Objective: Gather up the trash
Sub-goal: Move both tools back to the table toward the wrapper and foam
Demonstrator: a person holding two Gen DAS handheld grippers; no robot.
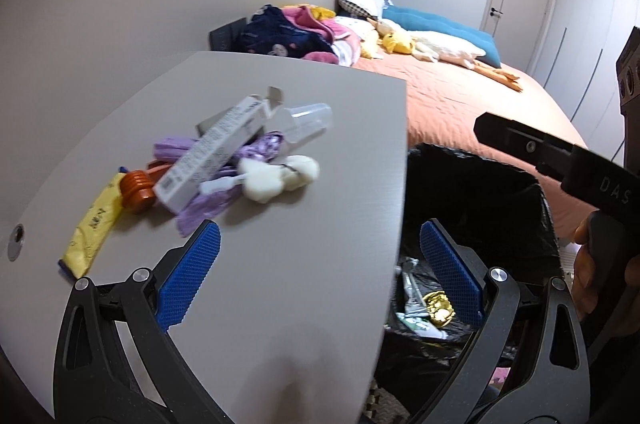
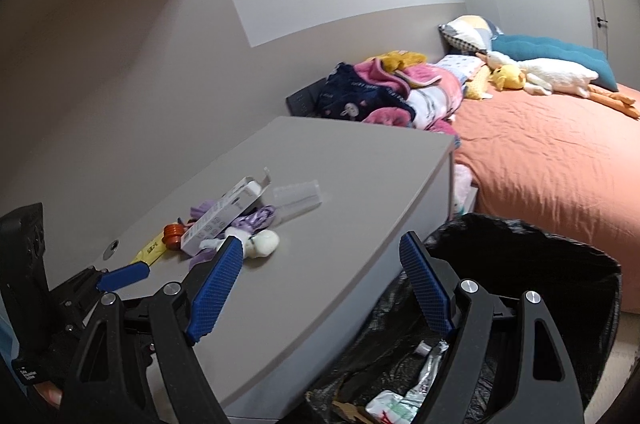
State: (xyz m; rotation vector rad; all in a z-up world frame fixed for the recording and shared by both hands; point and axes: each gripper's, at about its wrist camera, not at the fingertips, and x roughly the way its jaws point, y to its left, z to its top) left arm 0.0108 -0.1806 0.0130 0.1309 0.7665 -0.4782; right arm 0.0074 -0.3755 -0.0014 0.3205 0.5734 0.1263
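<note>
Straddling the table (image 1: 280, 304) edge beside the bin (image 1: 500, 192), both grippers (image 1: 320, 264) (image 2: 320, 288) gape empty.

Taking the grey table (image 1: 280, 264) as the landmark, one heap of litter lies on its top toward the wall side. In it there is one long white carton (image 1: 208, 160), one clear plastic tube (image 1: 306, 122), one yellow sachet (image 1: 94, 228), one orange ribbed cap (image 1: 138, 190), and two white cotton wads (image 1: 280, 176) touching each other. The purple wrappers (image 1: 208, 208) under the carton are bunched, so their count cannot be told. Just beside the table's outer edge stands one bin with one black bag (image 2: 560, 264), holding several scraps, among them one gold foil piece (image 1: 438, 306). Beyond the table is one bed (image 2: 560, 164) carrying one yellow plush toy (image 2: 508, 77).
</note>
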